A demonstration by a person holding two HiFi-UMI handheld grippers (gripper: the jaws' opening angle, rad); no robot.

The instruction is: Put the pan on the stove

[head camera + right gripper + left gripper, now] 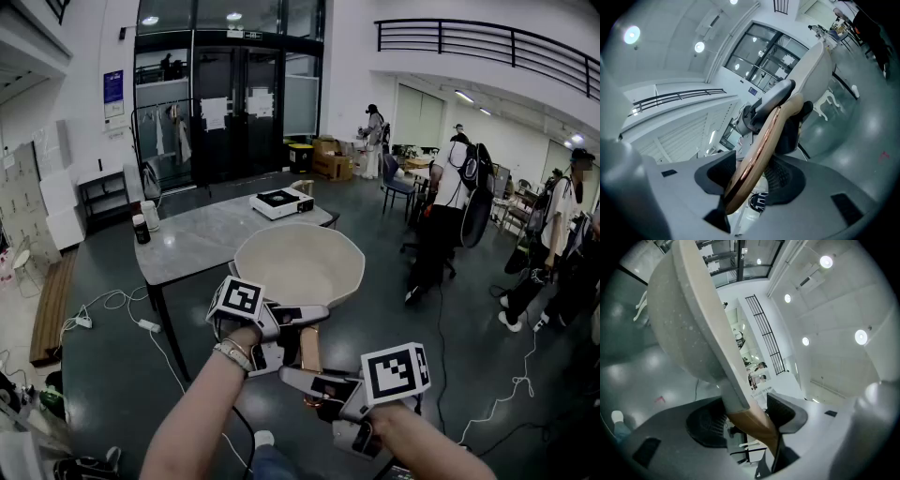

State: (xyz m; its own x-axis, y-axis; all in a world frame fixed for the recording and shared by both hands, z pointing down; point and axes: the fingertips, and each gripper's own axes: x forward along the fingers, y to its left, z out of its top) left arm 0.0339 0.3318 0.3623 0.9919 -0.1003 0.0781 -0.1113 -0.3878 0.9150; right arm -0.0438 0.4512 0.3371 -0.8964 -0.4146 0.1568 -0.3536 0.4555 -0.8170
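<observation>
A cream pan (pixel 298 262) with a wooden handle (pixel 310 349) hangs in the air in front of me, short of the grey table (pixel 192 246). My left gripper (pixel 296 326) is shut on the handle close to the bowl. My right gripper (pixel 316 381) is shut on the handle's near end. The left gripper view has the pan's (pixel 689 319) underside filling the upper left, with the handle (pixel 757 425) pressed between the jaws of the left gripper (pixel 745 416). In the right gripper view the handle (pixel 761 150) runs between the jaws of the right gripper (pixel 750 176). A small white-and-black stove (pixel 282 202) sits at the table's far end.
A dark bottle (pixel 142 229) and a white cup (pixel 150 215) stand at the table's left edge. Cables and a power strip (pixel 148 325) lie on the floor beside the table leg. People (pixel 454 202) and chairs fill the right side; a low shelf (pixel 101 199) stands far left.
</observation>
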